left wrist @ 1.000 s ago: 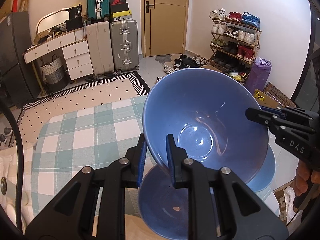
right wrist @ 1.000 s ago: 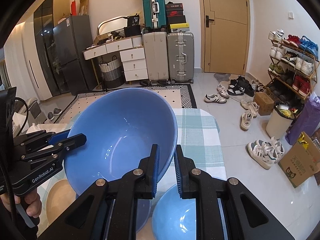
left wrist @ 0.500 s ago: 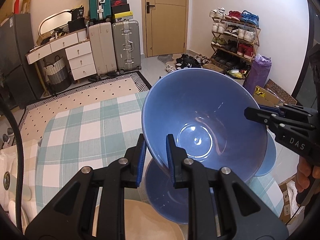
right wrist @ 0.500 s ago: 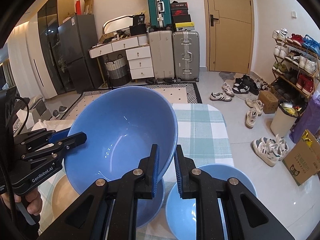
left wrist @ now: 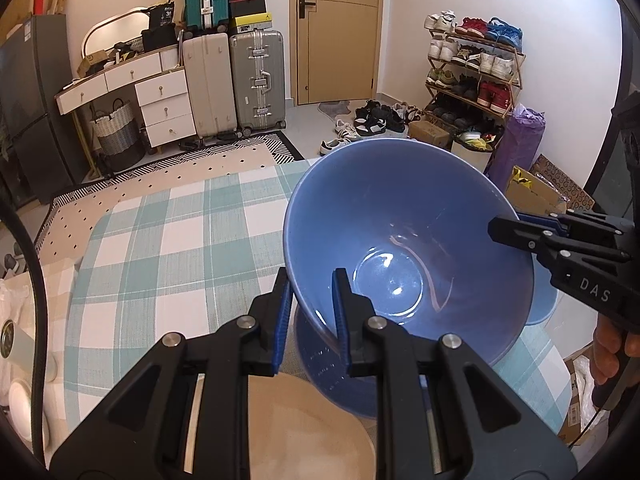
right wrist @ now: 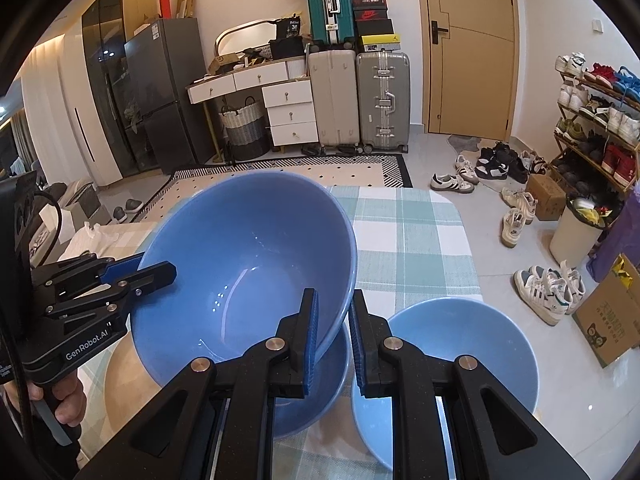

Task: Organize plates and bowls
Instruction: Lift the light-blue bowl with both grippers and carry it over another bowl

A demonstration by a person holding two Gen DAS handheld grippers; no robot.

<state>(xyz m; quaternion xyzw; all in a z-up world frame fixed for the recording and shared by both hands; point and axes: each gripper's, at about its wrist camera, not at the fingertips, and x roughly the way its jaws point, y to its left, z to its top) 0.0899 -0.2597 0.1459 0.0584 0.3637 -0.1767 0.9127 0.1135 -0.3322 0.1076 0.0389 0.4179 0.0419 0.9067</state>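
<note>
Both hand-held grippers, left gripper (left wrist: 310, 300) and right gripper (right wrist: 334, 334), stay clamped on opposite rims of the large glossy blue ceramic bowl (left wrist: 404, 240). It has sunk closer over a second blue bowl (right wrist: 316, 392) on the green-checked tablecloth (left wrist: 160, 248); nesting looks imminent.

The held blue bowl (left wrist: 404, 240) hides most of the second bowl (left wrist: 320, 364) beneath it, while the tan plate (left wrist: 304, 432) at lower centre is cut off behind the tool's black frame.
</note>
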